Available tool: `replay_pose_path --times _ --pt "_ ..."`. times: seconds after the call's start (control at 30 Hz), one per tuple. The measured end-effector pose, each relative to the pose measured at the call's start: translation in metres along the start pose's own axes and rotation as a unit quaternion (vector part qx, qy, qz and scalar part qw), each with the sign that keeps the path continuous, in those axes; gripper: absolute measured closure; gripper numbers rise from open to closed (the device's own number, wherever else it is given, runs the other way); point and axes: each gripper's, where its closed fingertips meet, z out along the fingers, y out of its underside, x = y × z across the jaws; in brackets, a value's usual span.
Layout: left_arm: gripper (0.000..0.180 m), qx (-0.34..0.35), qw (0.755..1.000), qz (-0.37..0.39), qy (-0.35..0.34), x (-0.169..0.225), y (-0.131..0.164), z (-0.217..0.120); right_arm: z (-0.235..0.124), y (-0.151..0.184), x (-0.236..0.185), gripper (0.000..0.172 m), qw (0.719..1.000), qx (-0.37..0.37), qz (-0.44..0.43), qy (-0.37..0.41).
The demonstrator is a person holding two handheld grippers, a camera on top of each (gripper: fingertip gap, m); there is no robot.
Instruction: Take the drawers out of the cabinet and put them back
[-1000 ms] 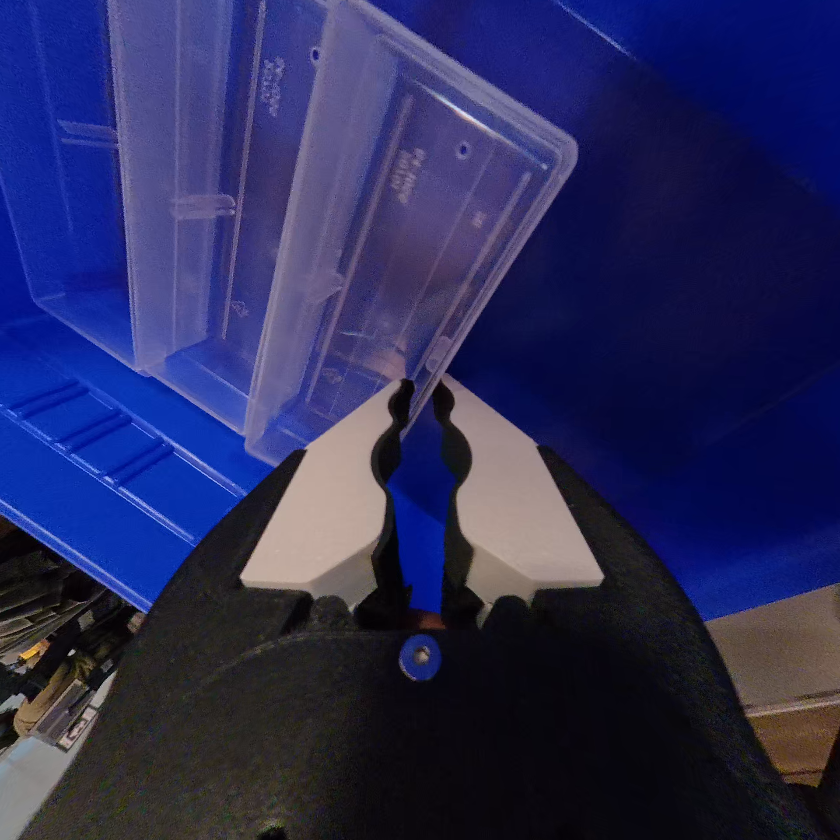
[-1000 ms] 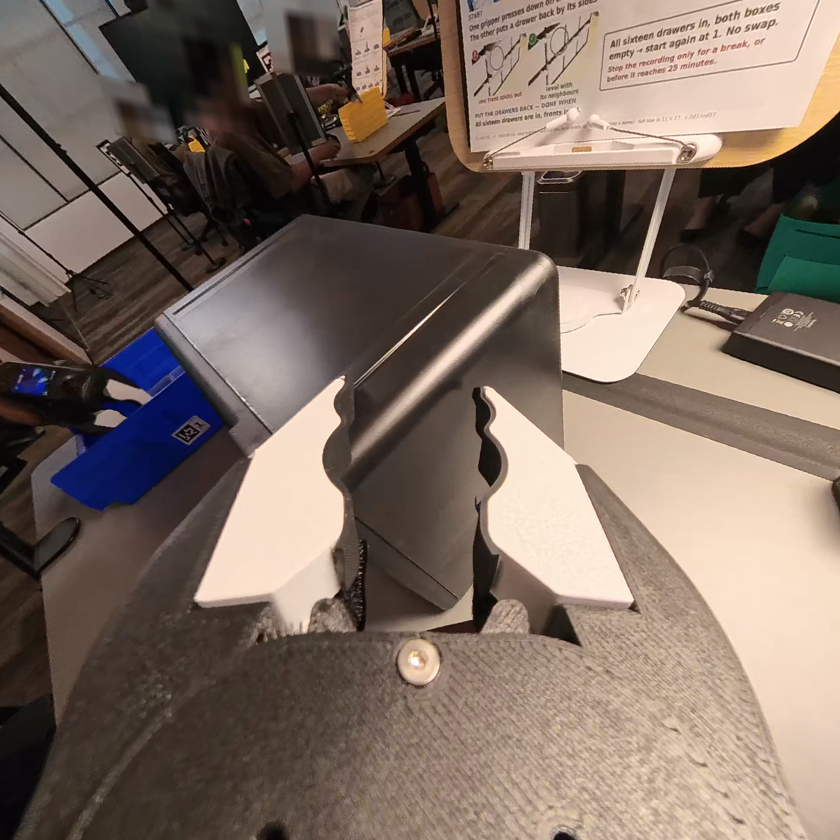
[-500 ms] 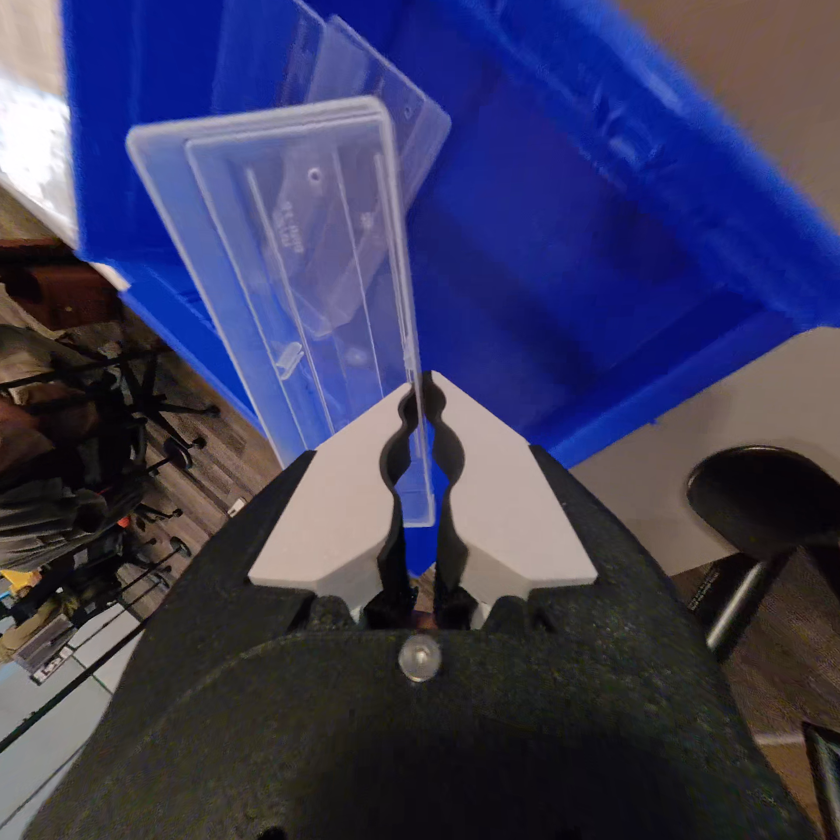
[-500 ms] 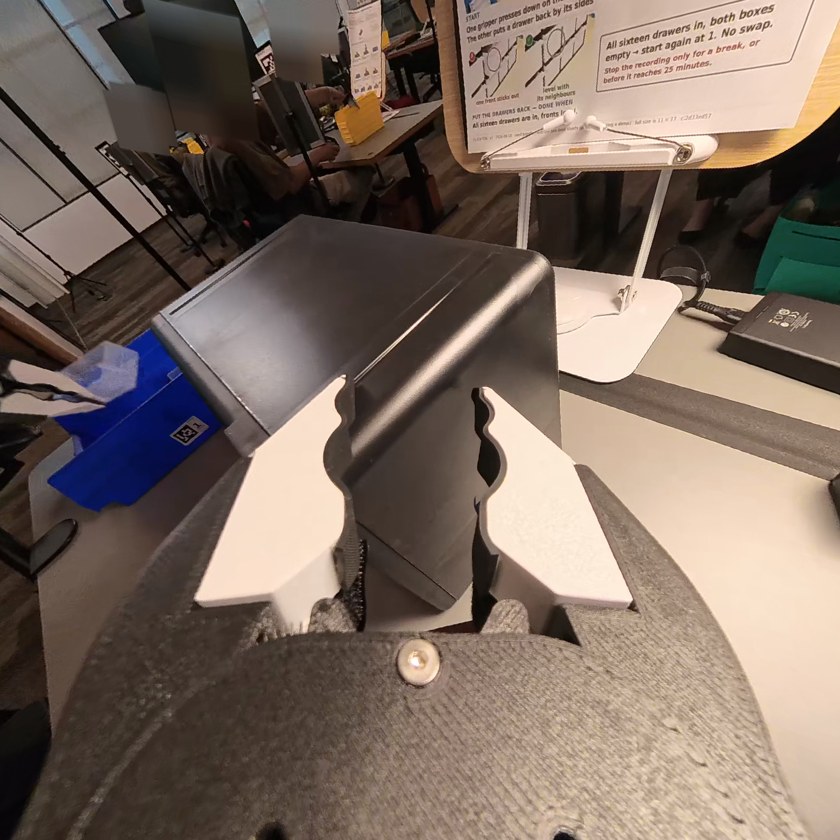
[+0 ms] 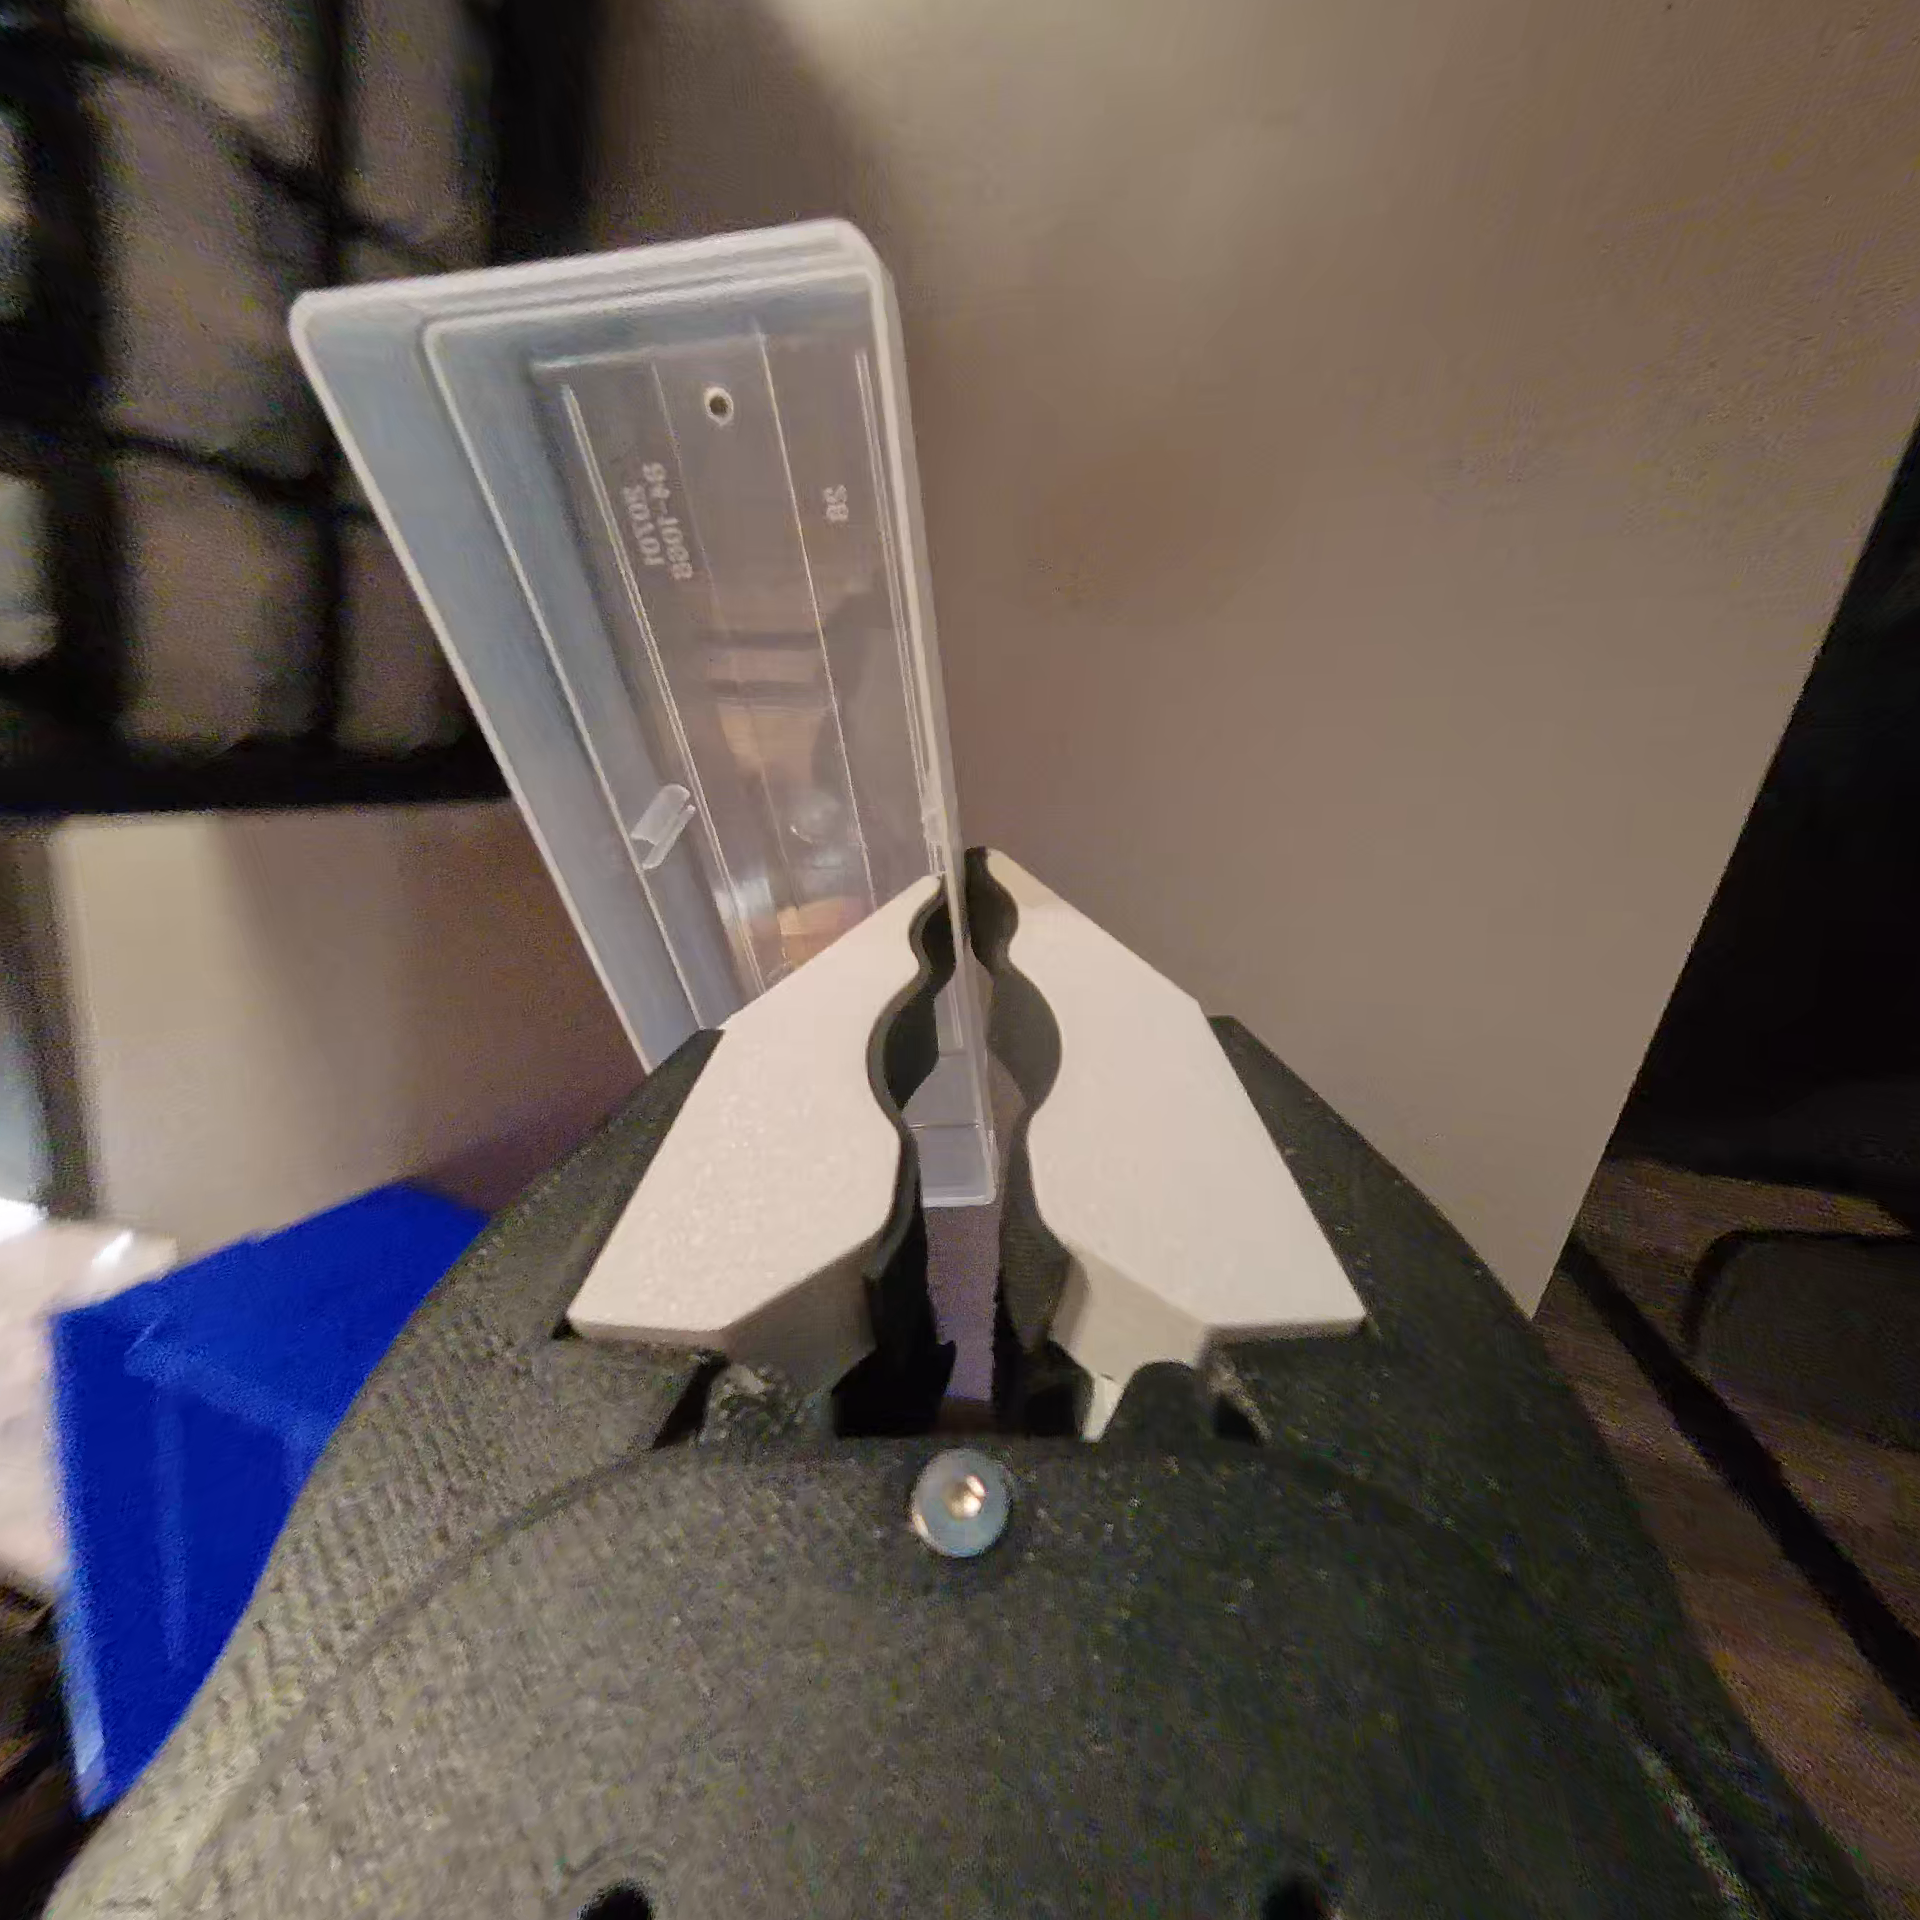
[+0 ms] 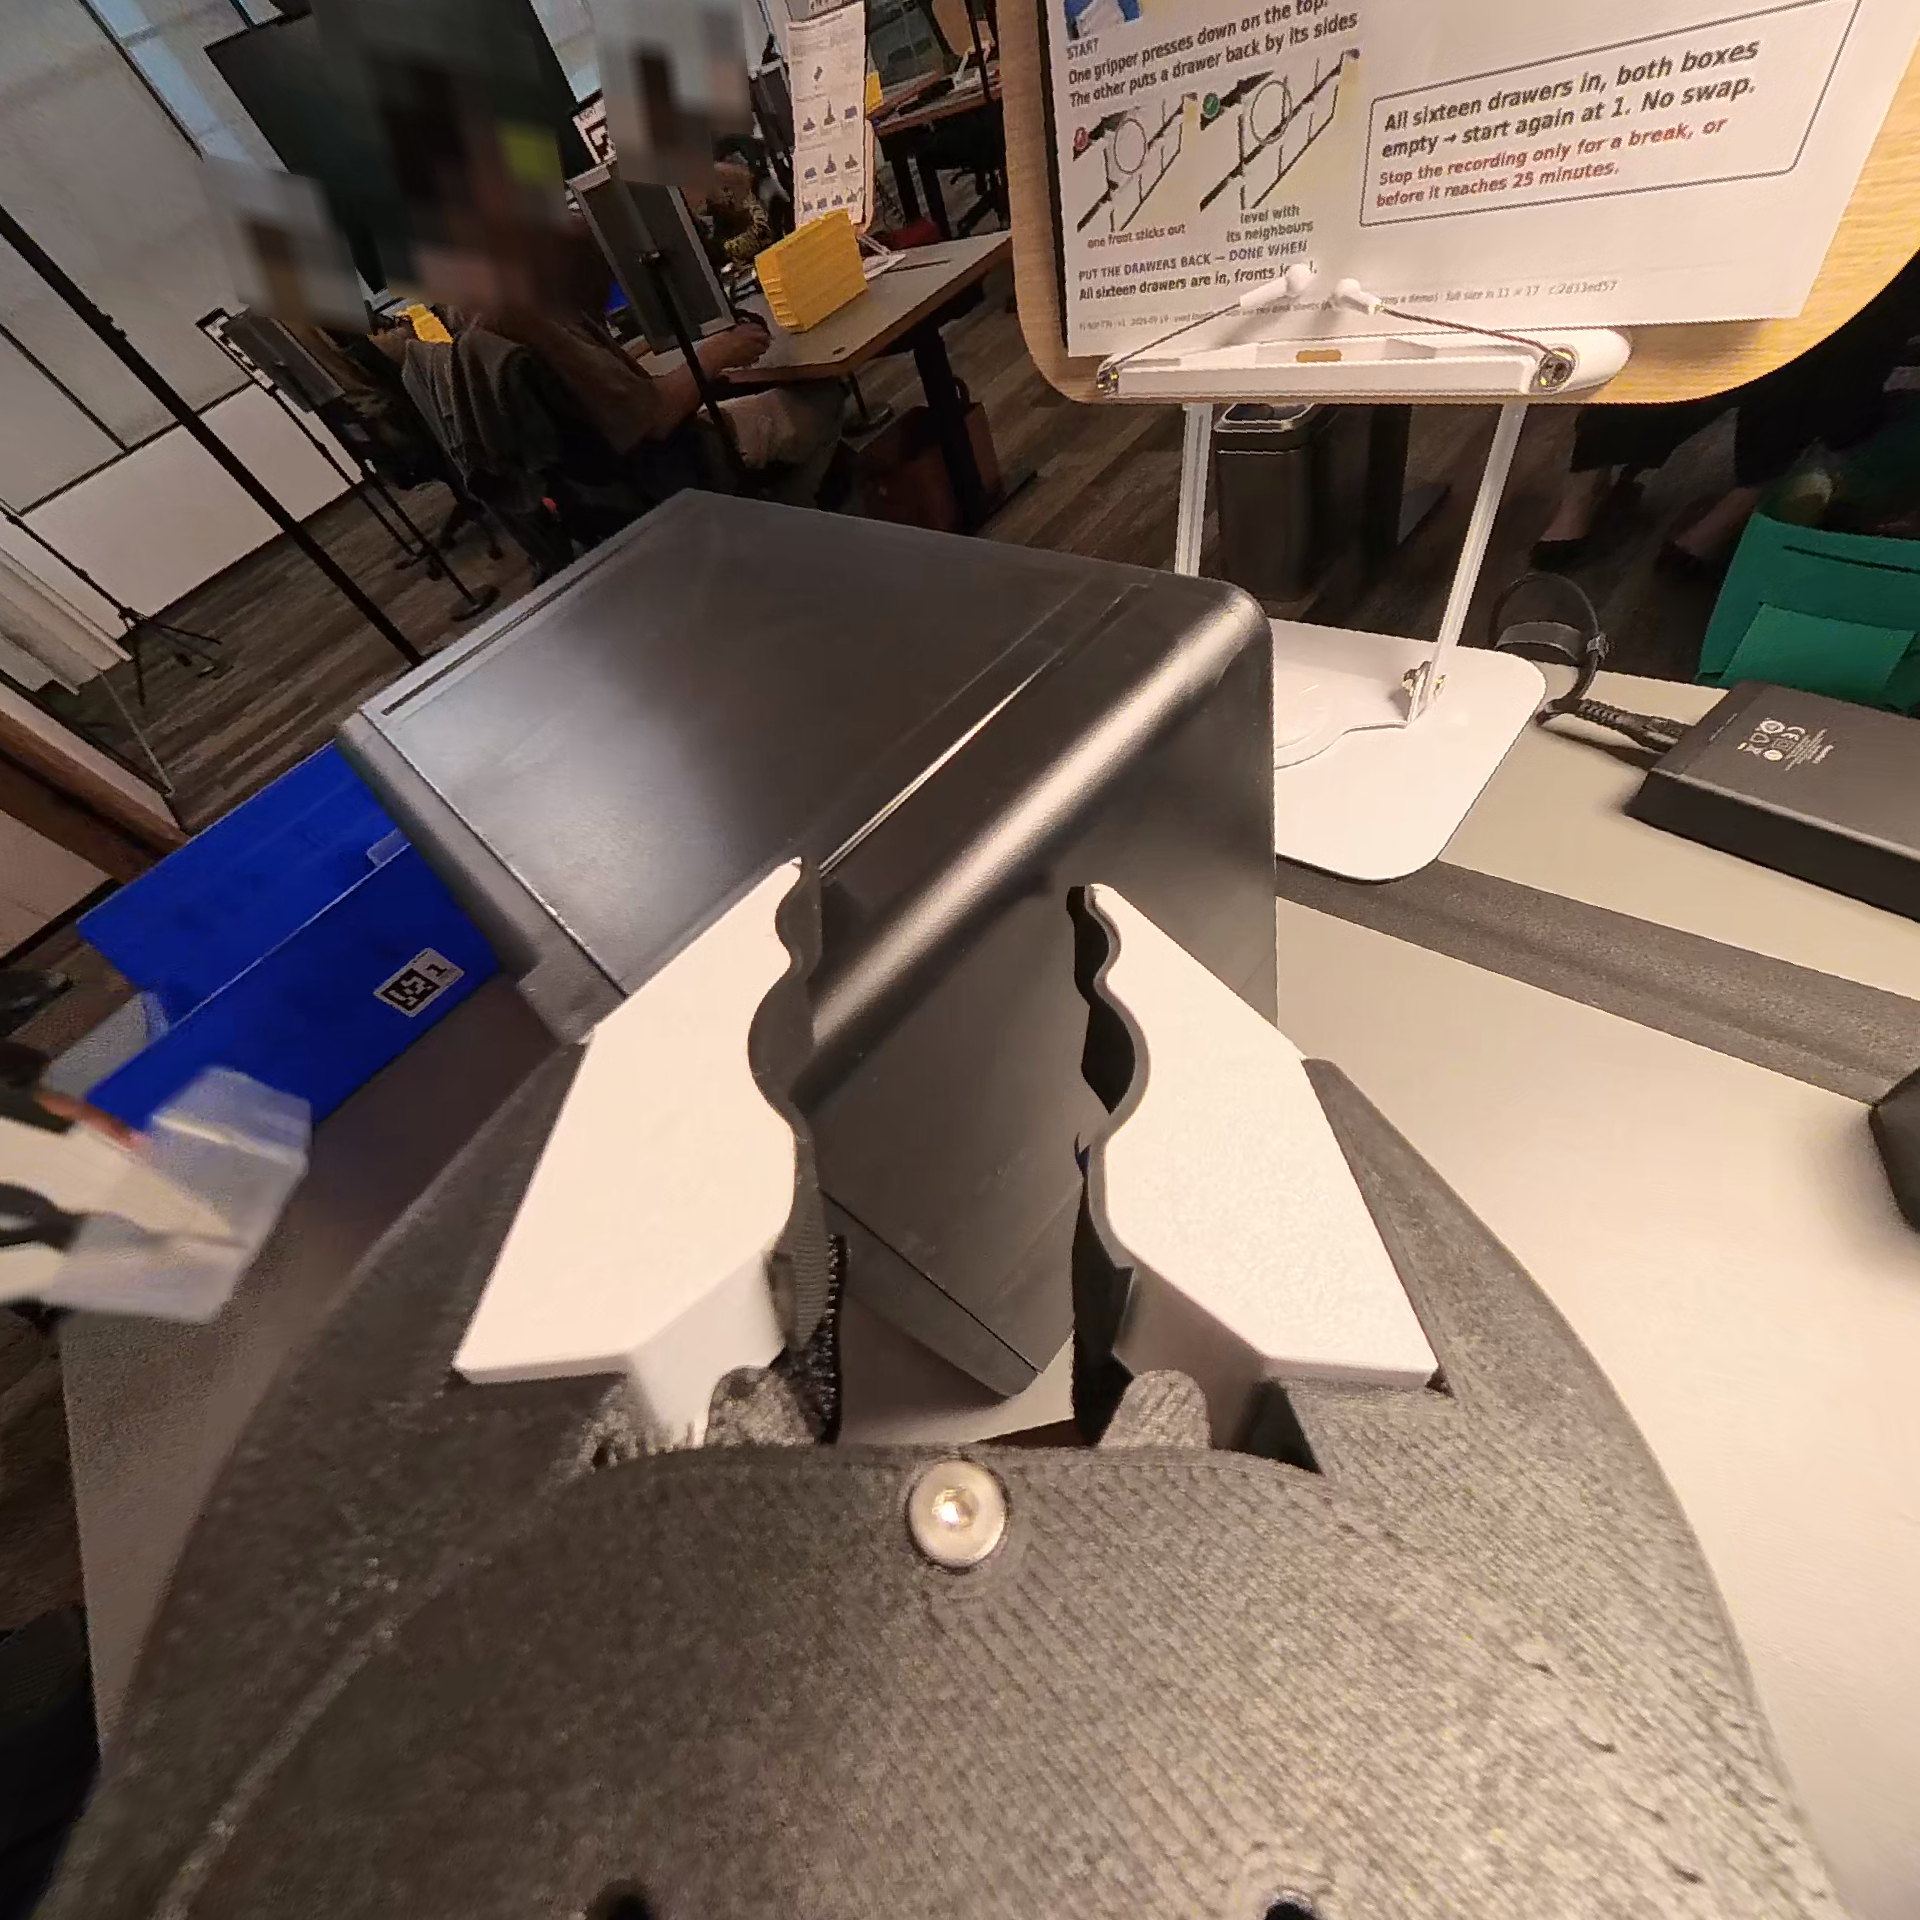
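Left wrist view: tool [image 5: 961, 883] clamping upright clear drawer [image 5: 665, 582]

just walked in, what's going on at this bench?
A person works two hand-held grippers on a drawer cabinet job. The left hand-held gripper is shut on one side wall of a clear drawer, carried in the air near the blue bin. The right hand-held gripper is open, its fingers over the top edge of the black cabinet on the table, not gripping it. The drawer is not yet in the cabinet.
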Motion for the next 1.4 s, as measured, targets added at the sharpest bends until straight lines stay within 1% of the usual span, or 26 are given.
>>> replay_pose_path --times 0.03,0.13,0.23,0.33,0.4,0.47,0.53,0.6,0.63,0.73,0.83,0.93,1.0,1.1,1.17,1.23,1.27,1.33,1.4 --pt "0.179 -0.002 1.0 -0.001 0.02 0.009 -0.008 0.015 0.0 0.0 0.0 0.12 1.0 0.0 -0.001 0.0" --pt "0.179 -0.013 0.997 -0.021 0.076 0.033 -0.025 0.055 0.0 0.0 0.0 0.12 1.0 0.0 -0.001 0.0" --pt "0.179 -0.02 0.992 -0.039 0.121 0.052 -0.037 0.082 0.0 0.0 0.0 0.121 1.0 0.0 -0.001 -0.001" --pt "0.162 -0.007 0.988 -0.062 0.138 0.06 -0.052 0.097 0.0 0.0 -0.001 0.122 1.0 0.001 0.0 -0.003" --pt "0.151 0.011 0.987 -0.055 0.154 0.066 -0.06 0.097 0.0 0.0 -0.001 0.123 1.0 0.001 0.0 -0.004" --pt "0.134 0.031 0.986 -0.027 0.159 0.067 -0.063 0.087 0.0 0.0 -0.001 0.122 1.0 0.001 0.0 -0.005" --pt "0.12 0.05 0.988 0.034 0.141 0.06 -0.058 0.073 0.0 0.0 -0.002 0.123 1.0 0.001 0.001 -0.005" --pt "0.109 0.055 0.986 0.101 0.123 0.052 -0.044 0.058 0.0 -0.001 -0.002 0.123 1.0 0.002 0.0 -0.006" --pt "0.109 0.05 0.983 0.121 0.128 0.05 -0.035 0.052 0.0 -0.001 -0.002 0.124 1.0 0.002 0.001 -0.006" --pt "0.118 0.046 0.975 0.152 0.153 0.049 -0.017 0.042 0.0 -0.001 -0.002 0.124 1.0 0.002 0.0 -0.006" --pt "0.127 0.032 0.969 0.2 0.139 0.041 -0.003 0.05 0.0 -0.001 -0.002 0.124 1.0 0.002 -0.001 -0.006" --pt "0.127 0.025 0.965 0.23 0.123 0.034 0.003 0.065 0.0 -0.001 -0.003 0.125 1.0 0.002 -0.003 -0.005" --pt "0.128 0.027 0.961 0.251 0.115 0.035 0.004 0.073 0.0 -0.001 -0.003 0.124 1.0 0.003 -0.003 -0.005" --pt "0.14 0.032 0.955 0.276 0.099 0.038 0.002 0.08 0.0 -0.001 -0.003 0.125 1.0 0.003 -0.003 -0.006" --pt "0.149 0.041 0.954 0.276 0.111 0.047 -0.002 0.078 0.0 -0.001 -0.003 0.125 1.0 0.003 -0.002 -0.007" --pt "0.158 0.068 0.953 0.265 0.127 0.059 -0.015 0.071 0.0 -0.001 -0.003 0.125 1.0 0.003 -0.002 -0.007" --pt "0.157 0.086 0.953 0.258 0.136 0.065 -0.022 0.067 0.0 -0.001 -0.003 0.125 1.0 0.003 -0.002 -0.007" --pt "0.143 0.105 0.953 0.246 0.145 0.072 -0.032 0.06 0.0 -0.001 -0.003 0.125 1.0 0.004 -0.002 -0.007" --pt "0.143 0.103 0.955 0.24 0.141 0.072 -0.033 0.059 0.0 -0.001 -0.003 0.125 1.0 0.003 -0.002 -0.007"
